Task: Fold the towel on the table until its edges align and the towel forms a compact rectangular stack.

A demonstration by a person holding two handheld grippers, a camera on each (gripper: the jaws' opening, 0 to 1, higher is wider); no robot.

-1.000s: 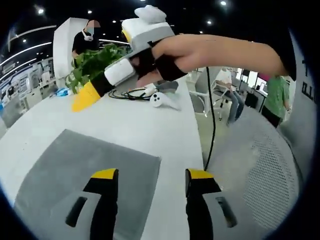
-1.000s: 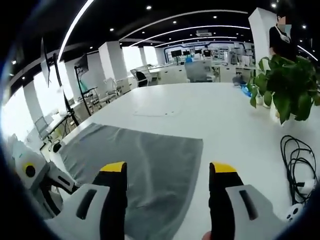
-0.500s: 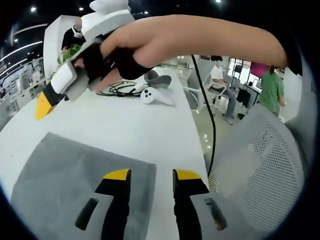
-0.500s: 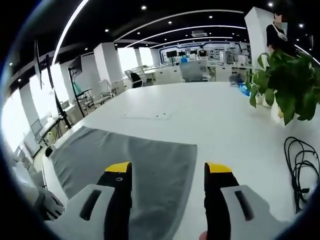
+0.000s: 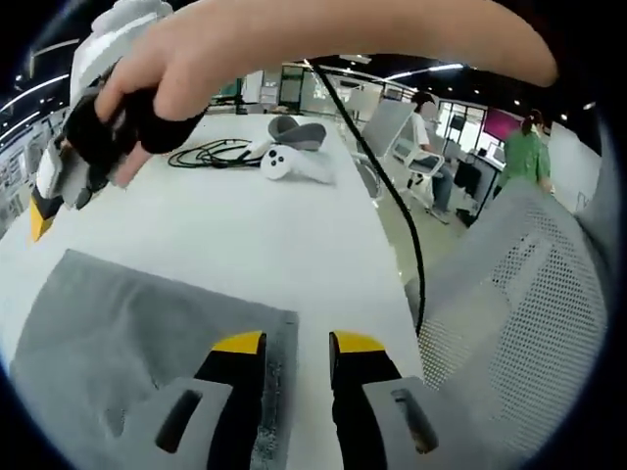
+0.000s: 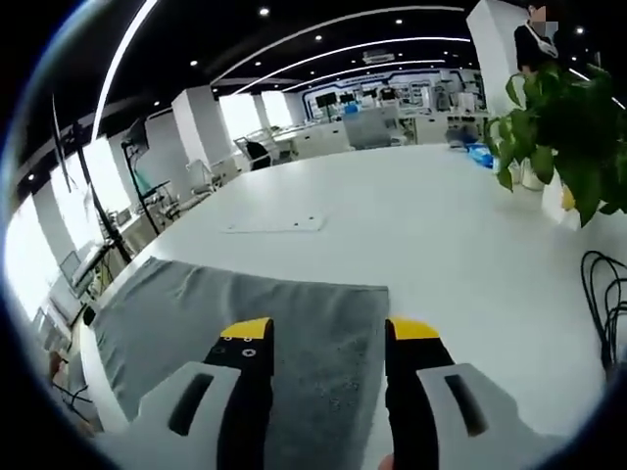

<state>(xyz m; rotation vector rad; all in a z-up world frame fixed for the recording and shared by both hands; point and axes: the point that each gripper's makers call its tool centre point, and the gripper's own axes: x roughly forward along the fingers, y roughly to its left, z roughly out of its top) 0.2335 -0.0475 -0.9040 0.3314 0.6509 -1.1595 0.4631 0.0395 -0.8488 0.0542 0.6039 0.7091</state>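
A grey towel [image 5: 127, 343] lies flat on the white table [image 5: 245, 235]. My left gripper [image 5: 297, 343] hovers low over the towel's near right corner. Its yellow-tipped jaws stand a narrow gap apart, with the towel's edge running between them. In the left gripper view a gloved hand [image 5: 147, 98] holds my right gripper [image 5: 39, 211] above the towel's far side. In the right gripper view the towel [image 6: 196, 304] spreads to the left. My right gripper [image 6: 328, 331] stands open over the towel's corner and edge, nothing pinched.
Black cables [image 5: 211, 154], a white controller [image 5: 284, 162] and a grey object [image 5: 299, 127] lie at the table's far end. A mesh chair [image 5: 519, 294] stands off the table's right edge. A potted plant [image 6: 563, 127] and a cable [image 6: 602, 284] sit right of my right gripper.
Both grippers have come down closer to the towel's corners, and both pairs of jaws have narrowed. In the left gripper view the hand with my right gripper has swung to the left.
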